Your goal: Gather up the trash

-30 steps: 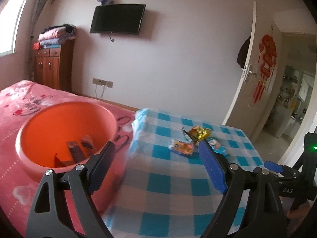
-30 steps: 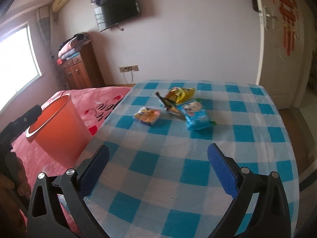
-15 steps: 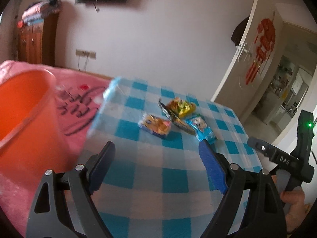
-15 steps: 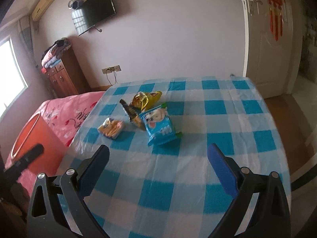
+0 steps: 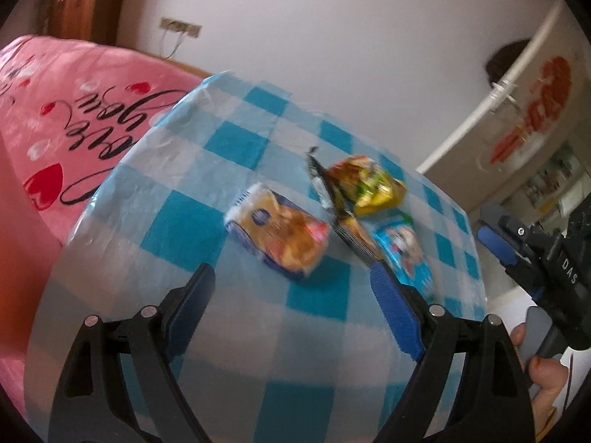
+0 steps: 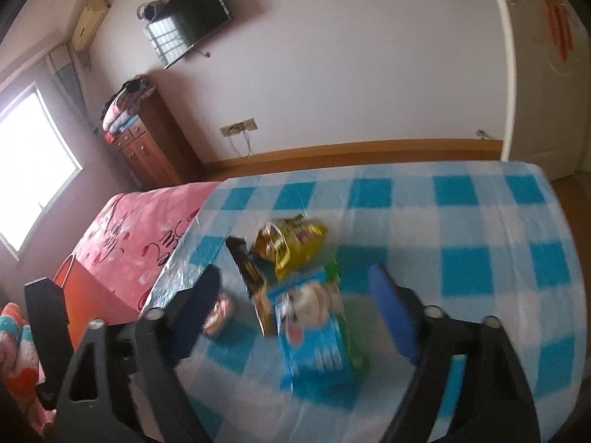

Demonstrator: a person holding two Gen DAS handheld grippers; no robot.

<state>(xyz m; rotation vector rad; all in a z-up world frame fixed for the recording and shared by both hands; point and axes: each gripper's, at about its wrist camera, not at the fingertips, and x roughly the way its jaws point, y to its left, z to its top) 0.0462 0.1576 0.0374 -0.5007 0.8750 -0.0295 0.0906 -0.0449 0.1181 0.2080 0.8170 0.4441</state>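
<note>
Several snack wrappers lie together on the blue-checked tablecloth (image 5: 229, 336): an orange-and-blue packet (image 5: 279, 230), a yellow packet (image 5: 365, 184), a dark narrow wrapper (image 5: 325, 192) and a light-blue packet (image 5: 406, 254). My left gripper (image 5: 291, 284) hangs open just short of the orange-and-blue packet, nothing between its fingers. In the right wrist view the light-blue packet (image 6: 314, 328) lies between the fingers of my right gripper (image 6: 295, 291), whose jaws are closing; the pads stand apart from it. The yellow packet (image 6: 291, 241) and dark wrapper (image 6: 247, 269) lie beyond.
An orange bin (image 6: 85, 295) stands on the pink bedspread (image 5: 74, 110) left of the table. A wooden cabinet (image 6: 147, 144) and wall television (image 6: 188, 18) are at the back. A white door (image 5: 509, 110) stands open on the right. A hand (image 5: 543, 373) holds the right gripper.
Both grippers have come forward and down toward the wrappers, which now look much larger. The orange bin has slid out of the left wrist view. The right gripper's fingers have narrowed.
</note>
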